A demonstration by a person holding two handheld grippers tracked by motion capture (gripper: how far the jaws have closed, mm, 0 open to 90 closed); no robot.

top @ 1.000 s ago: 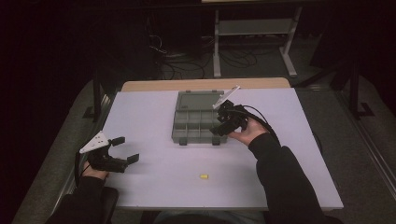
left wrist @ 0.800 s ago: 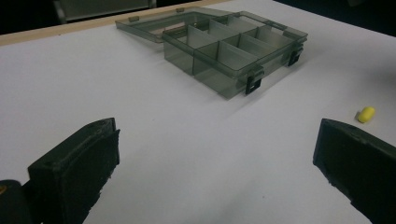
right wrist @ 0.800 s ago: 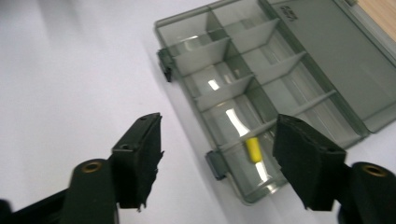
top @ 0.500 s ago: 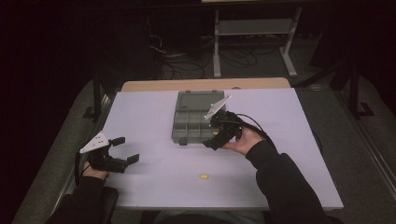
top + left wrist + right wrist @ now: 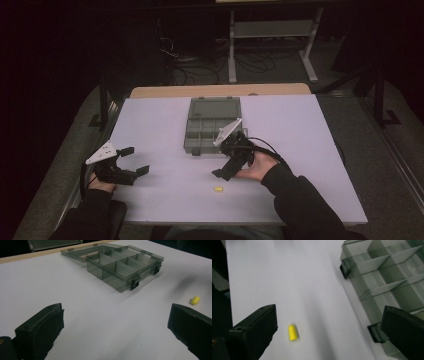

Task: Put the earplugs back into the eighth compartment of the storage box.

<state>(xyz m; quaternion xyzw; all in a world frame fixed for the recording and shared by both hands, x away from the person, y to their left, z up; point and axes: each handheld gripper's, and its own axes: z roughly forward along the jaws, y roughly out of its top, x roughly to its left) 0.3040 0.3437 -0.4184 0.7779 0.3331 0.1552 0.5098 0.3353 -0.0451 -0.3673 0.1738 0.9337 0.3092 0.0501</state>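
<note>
One small yellow plug (image 5: pixel 218 189) lies on the table (image 5: pixel 150 120), the only loose piece there. One grey see-through compartment box (image 5: pixel 210 131) stands on the same table, with one hinged lid (image 5: pixel 216 107) folded back flat behind it. Two dark latches (image 5: pixel 135 284) sit on its front wall. The dividers split the box into several compartments, though their full number cannot be counted from these angles. Two handheld grippers are present, one left gripper (image 5: pixel 134 161) and one right gripper (image 5: pixel 224 170), each with two black jaws.

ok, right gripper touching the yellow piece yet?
Apart. In the right gripper view, the yellow piece lies on bare table between the open jaws of the right gripper, nearer one jaw, with a visible gap.
</note>
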